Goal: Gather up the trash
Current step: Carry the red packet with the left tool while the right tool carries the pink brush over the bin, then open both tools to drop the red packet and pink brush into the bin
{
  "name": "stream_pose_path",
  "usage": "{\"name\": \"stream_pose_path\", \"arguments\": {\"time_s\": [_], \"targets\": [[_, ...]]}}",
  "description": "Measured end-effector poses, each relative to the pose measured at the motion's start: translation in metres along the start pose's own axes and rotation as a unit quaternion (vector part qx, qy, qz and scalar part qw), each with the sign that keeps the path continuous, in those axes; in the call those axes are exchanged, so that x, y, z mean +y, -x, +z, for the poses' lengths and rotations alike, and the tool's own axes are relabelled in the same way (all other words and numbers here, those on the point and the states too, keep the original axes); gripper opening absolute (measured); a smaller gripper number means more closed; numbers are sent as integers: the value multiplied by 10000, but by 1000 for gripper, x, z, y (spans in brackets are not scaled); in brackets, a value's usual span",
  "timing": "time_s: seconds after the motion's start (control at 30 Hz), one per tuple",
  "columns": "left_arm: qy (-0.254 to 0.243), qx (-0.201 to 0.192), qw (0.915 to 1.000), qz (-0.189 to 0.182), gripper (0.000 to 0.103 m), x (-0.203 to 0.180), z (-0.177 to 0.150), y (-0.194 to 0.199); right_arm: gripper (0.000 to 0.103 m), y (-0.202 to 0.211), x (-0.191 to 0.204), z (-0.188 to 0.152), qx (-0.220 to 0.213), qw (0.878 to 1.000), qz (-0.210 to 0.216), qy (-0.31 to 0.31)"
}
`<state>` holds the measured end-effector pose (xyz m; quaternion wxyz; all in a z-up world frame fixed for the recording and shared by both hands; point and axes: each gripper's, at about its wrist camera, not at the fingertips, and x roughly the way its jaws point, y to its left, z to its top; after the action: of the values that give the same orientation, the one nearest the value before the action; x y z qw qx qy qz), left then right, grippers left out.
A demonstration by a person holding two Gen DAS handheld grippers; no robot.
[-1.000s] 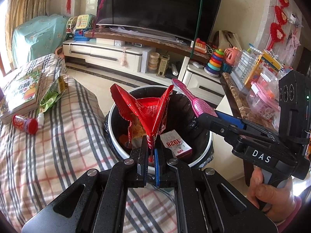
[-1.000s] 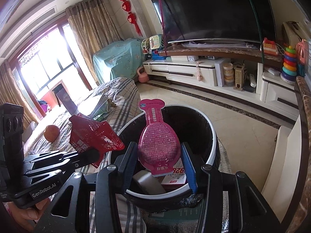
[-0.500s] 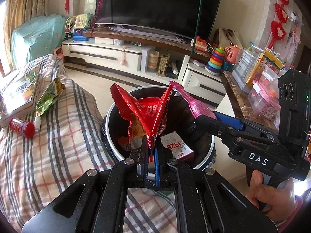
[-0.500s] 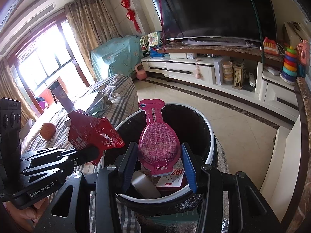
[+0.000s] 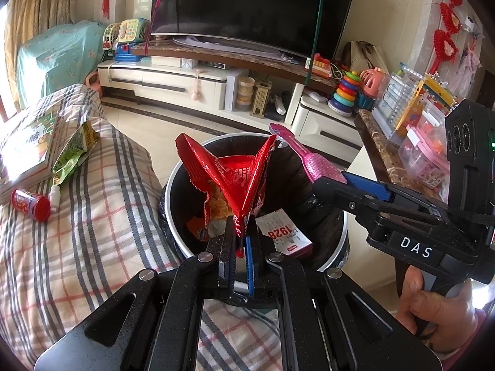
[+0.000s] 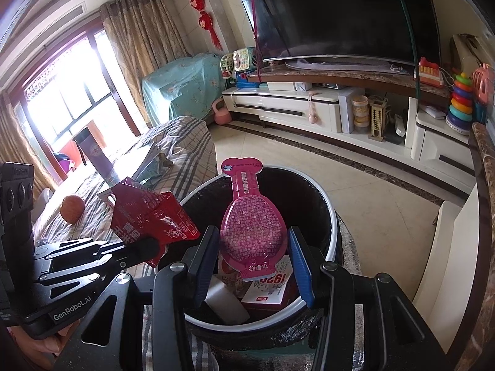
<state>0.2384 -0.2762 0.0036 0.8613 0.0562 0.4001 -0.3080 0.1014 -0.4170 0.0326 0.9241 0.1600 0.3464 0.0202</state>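
Red and crinkled, the torn snack bag point(image 5: 235, 182) splays upward from the left gripper point(image 5: 240, 241), whose jaws pinch its bottom corner over the bin point(image 5: 173, 185). Beside it, the right gripper point(image 6: 250, 256) jaws clamp a pink paddle-shaped pouch point(image 6: 250, 232) above the same bin.

A plaid-covered sofa point(image 5: 77, 225) was seen at the left, with a book point(image 5: 27, 151), a green snack bag point(image 5: 74, 154), a red-capped bottle point(image 5: 31, 205) and a small white bottle point(image 5: 55, 194) laid on it. An orange fruit point(image 6: 72, 209) and a dark cup point(image 6: 92, 154) were seen farther along it. Beside it, on the tiled floor point(image 6: 355, 185), a bin point(image 5: 173, 185) was stood
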Motion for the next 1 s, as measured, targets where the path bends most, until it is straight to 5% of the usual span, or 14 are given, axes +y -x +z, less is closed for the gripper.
{"name": "stream_pose_path", "arguments": {"time_s": [1.0], "targets": [[18, 73, 10000, 31, 4, 1, 3, -6, 46, -11, -4, 0, 205, 9998, -33, -27]]}}
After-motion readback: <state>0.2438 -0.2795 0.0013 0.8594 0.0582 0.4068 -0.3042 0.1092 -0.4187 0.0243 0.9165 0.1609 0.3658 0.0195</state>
